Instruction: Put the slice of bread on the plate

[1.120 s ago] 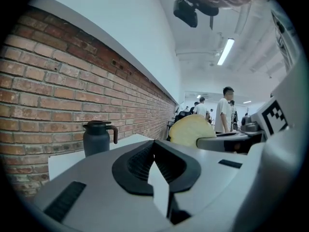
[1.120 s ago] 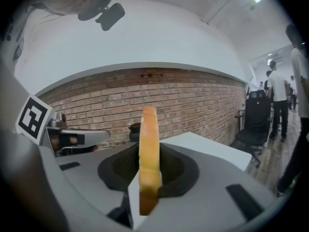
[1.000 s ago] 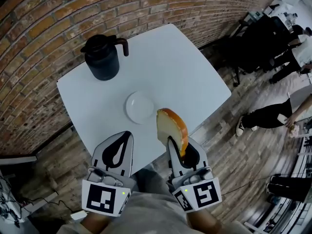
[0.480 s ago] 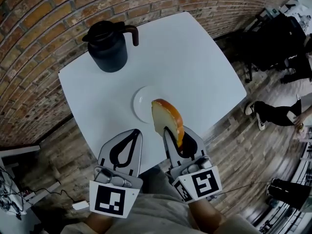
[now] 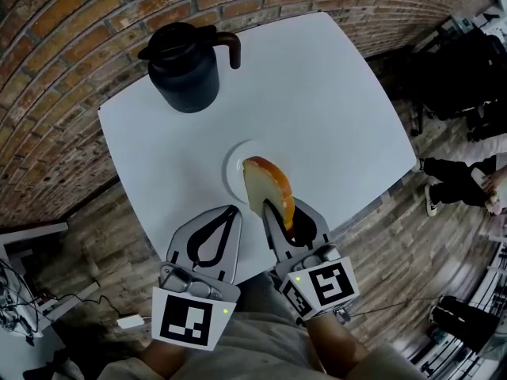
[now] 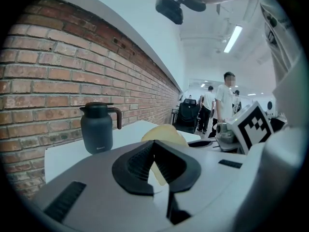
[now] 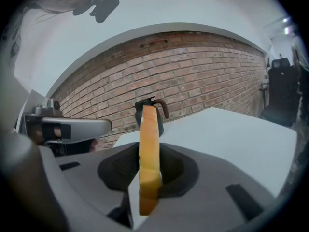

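Observation:
A slice of bread (image 5: pixel 268 187) with an orange-brown crust stands upright on edge in my right gripper (image 5: pixel 273 209), which is shut on its lower part. The slice overlaps the near right part of a small white plate (image 5: pixel 235 163) on the white table (image 5: pixel 333 93); whether they touch I cannot tell. In the right gripper view the bread (image 7: pixel 148 149) rises edge-on between the jaws of the right gripper (image 7: pixel 149 170). My left gripper (image 5: pixel 231 210) is beside it on the left, shut and empty. From the left gripper (image 6: pixel 153 143) view, the bread (image 6: pixel 166 131) shows just past the tips.
A dark jug (image 5: pixel 184 68) with a brown handle stands at the table's far left corner, near a brick wall (image 5: pixel 63 46). People (image 5: pixel 467 184) stand on the wooden floor to the right. The table's near edge runs just under both grippers.
Both grippers moved forward over the table and lower. The bread, earlier to the right of the plate near the table's edge, now overlaps the plate.

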